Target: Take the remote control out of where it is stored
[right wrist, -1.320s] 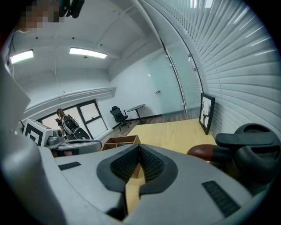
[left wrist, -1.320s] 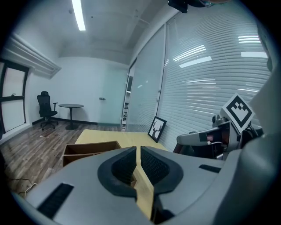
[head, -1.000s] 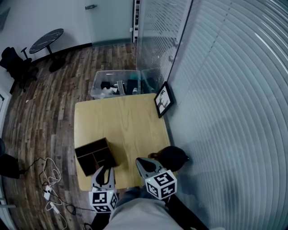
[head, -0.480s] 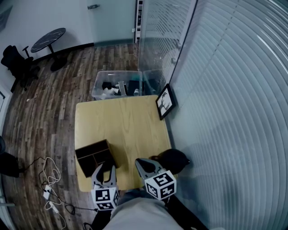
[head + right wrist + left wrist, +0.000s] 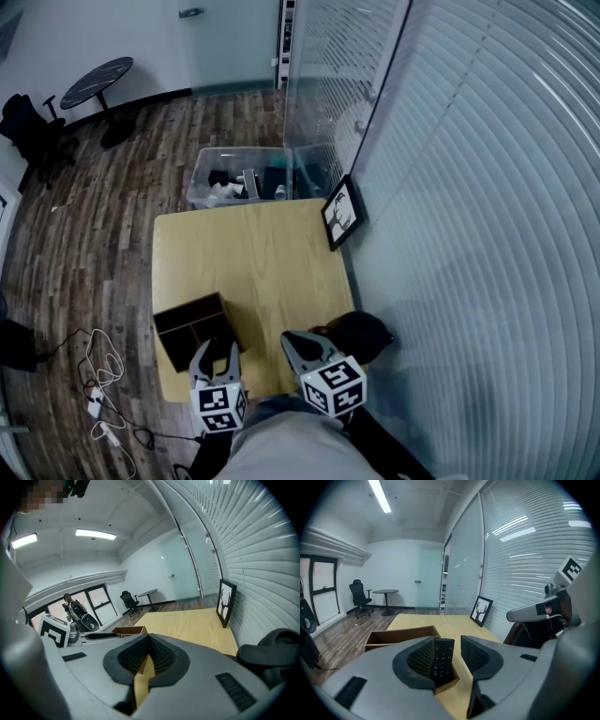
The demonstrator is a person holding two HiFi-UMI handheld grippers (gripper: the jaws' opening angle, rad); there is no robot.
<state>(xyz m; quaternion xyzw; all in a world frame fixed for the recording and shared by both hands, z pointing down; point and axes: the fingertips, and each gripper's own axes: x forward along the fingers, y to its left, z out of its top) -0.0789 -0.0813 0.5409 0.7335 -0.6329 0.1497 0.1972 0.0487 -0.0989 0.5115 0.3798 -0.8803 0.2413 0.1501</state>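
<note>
Remote control point(image 5: 442, 660): stood upright, buttons facing me, in the nearest compartment of the wooden box
Wooden box point(image 5: 192, 328): open-topped, divided into compartments, sat on the near left corner of the table
My left claw point(image 5: 216, 351): released; the jaws had just been opening and stood apart, one on each side of the remote control; the remote lay close to the left pad, with a clear gap at the right pad; no grip found
My right claw point(image 5: 298, 342): clenched, pads meeting at the tips, nothing between them; held over the table's near edge, just right of my left claw
Table point(image 5: 253, 253): pale wood top, set against the slatted blinds on its right side
Picture frame point(image 5: 341, 210): black, with a deer silhouette, leaned against the blinds at the table's far right corner
Clear bin point(image 5: 200, 178): on the floor just beyond the table's far edge, holding dark and light items
Dark rounded object point(image 5: 364, 331): at the table's near right corner, beside my right claw; kind not determined
</note>
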